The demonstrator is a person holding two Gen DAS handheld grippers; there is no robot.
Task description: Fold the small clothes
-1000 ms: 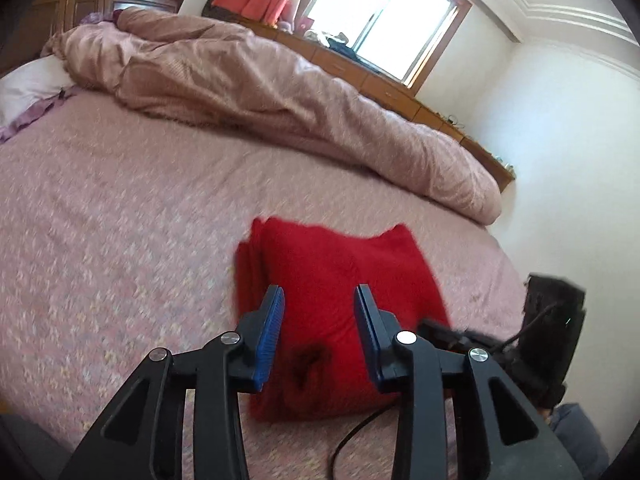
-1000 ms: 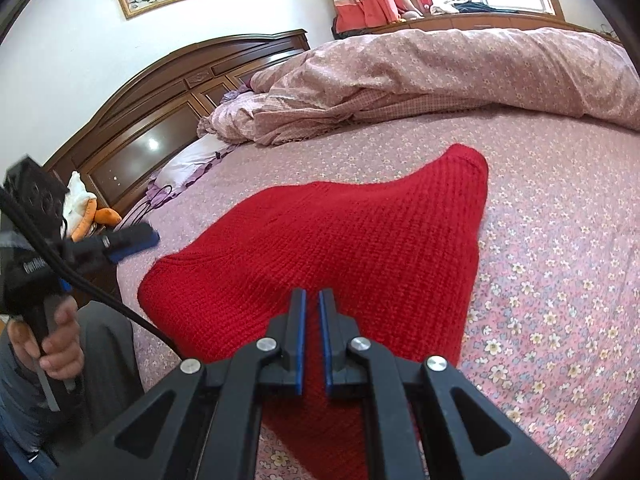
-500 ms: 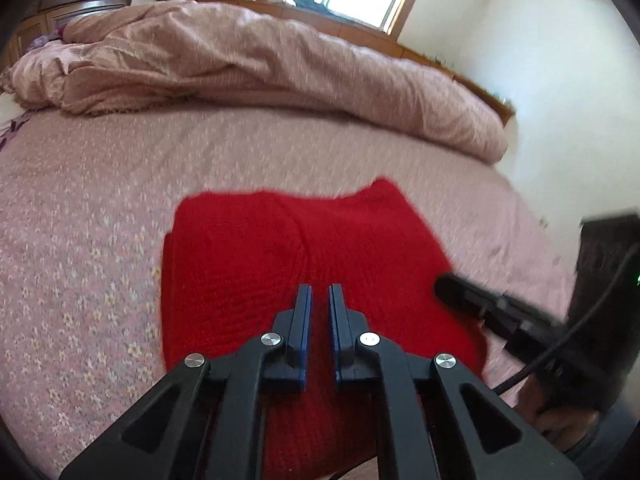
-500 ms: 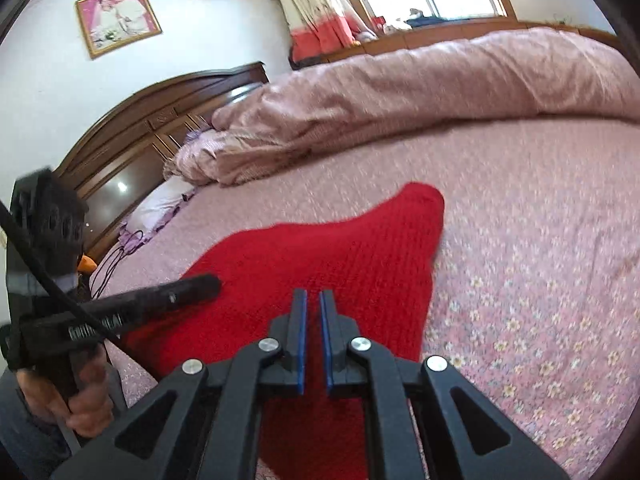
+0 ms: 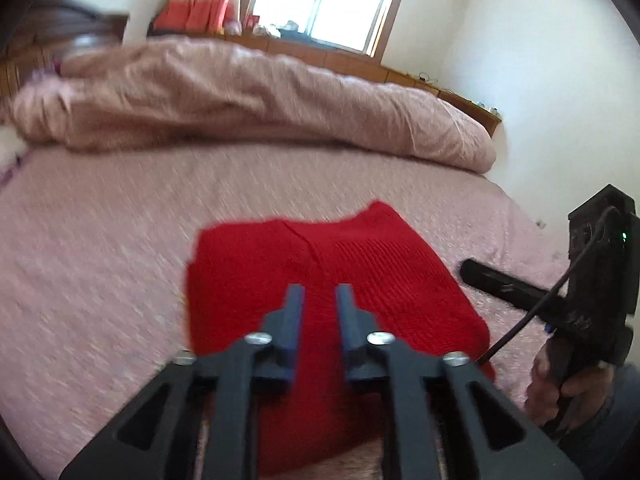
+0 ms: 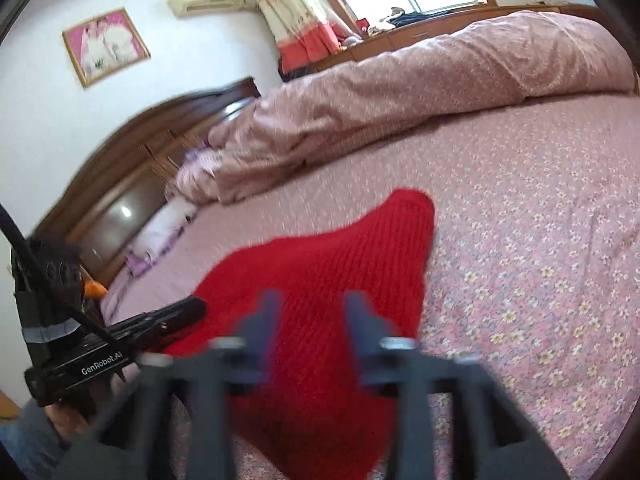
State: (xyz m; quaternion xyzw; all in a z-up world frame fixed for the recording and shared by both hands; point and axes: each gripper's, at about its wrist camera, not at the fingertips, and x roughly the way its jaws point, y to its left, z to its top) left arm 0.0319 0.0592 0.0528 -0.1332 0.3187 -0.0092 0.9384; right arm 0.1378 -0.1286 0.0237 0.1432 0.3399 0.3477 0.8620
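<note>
While the folded red sweater (image 5: 328, 280) lies on the pink flowered bedsheet (image 5: 100, 280), the left gripper (image 5: 319, 294) hovers over its near edge, jaws opening, narrow, nothing between them. To the right, the right gripper (image 6: 311, 300) opens wide above the sweater, holding nothing.

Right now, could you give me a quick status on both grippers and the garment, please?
Left gripper and right gripper both opening, nothing between the jaws. Red knit garment lies folded on the bedsheet. Rumpled duvet well behind, not obstructing.
</note>
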